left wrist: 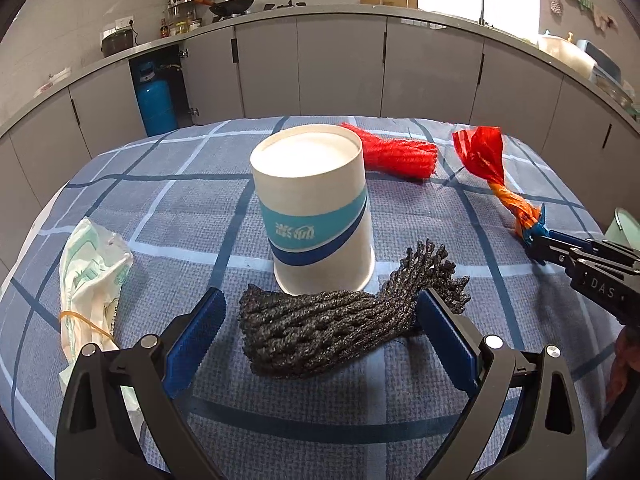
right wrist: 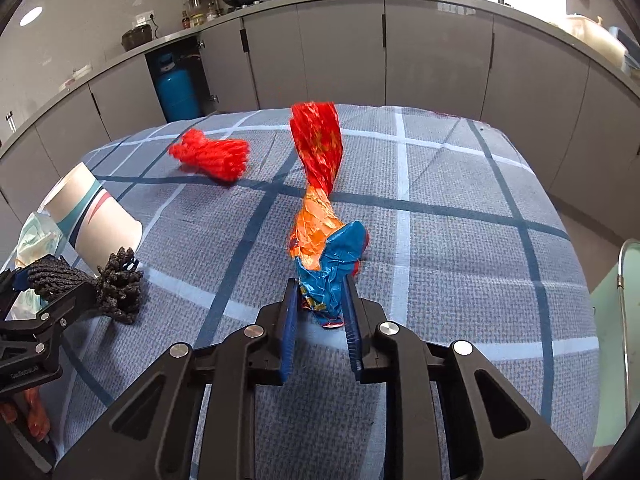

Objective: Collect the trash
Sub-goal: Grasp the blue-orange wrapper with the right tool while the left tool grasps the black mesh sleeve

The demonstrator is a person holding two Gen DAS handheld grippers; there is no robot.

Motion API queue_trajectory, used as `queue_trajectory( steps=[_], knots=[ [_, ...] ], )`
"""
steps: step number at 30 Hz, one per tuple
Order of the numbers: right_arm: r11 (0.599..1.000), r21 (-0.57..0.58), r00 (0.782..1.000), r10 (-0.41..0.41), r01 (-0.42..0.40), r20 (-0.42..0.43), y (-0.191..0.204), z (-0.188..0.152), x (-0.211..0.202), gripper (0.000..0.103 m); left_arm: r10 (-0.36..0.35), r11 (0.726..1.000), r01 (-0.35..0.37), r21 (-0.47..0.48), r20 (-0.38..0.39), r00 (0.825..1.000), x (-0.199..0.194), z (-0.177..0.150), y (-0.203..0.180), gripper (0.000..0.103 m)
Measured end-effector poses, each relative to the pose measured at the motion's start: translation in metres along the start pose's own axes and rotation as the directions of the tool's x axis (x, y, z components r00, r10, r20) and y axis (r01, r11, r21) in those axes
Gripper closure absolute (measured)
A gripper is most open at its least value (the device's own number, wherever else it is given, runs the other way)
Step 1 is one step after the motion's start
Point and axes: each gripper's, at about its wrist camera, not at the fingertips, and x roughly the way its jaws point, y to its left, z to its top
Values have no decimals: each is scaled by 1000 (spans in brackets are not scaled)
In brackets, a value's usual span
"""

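The lower end of the twisted wrapper (right wrist: 320, 264) is hidden between the pads of the right hand-held gripper (right wrist: 322, 316), and its red upper end is motion-blurred. The red mesh sleeve (right wrist: 212, 158) is blurred in the right wrist view. The paper cup (right wrist: 94, 220) partly hides the plastic bag (right wrist: 34, 236) behind it, and the bag runs off the left edge.

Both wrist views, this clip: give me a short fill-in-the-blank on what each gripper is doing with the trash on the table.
1. The right gripper is closed on the ____ end of the twisted wrapper.
2. The black foam net lies between the open fingers of the ____ gripper.
3. The paper cup stands ____ on the checked tablecloth.
4. Behind the cup lies a foam net coloured ____.

Missing words: blue; left; upside down; red
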Motion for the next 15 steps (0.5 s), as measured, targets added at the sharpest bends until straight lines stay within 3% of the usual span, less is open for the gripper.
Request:
queue_trajectory(
  steps=[11,15],
  knots=[
    [999,13,999,-37,37,38,0,0,-7,80,-14,999,15,42,-15,1000,-6,-8,-5,9],
    [999,15,999,-35,34,33,1,0,-6,81,-28,996,30,79,-29,999,-8,-12,-13,34]
  ],
)
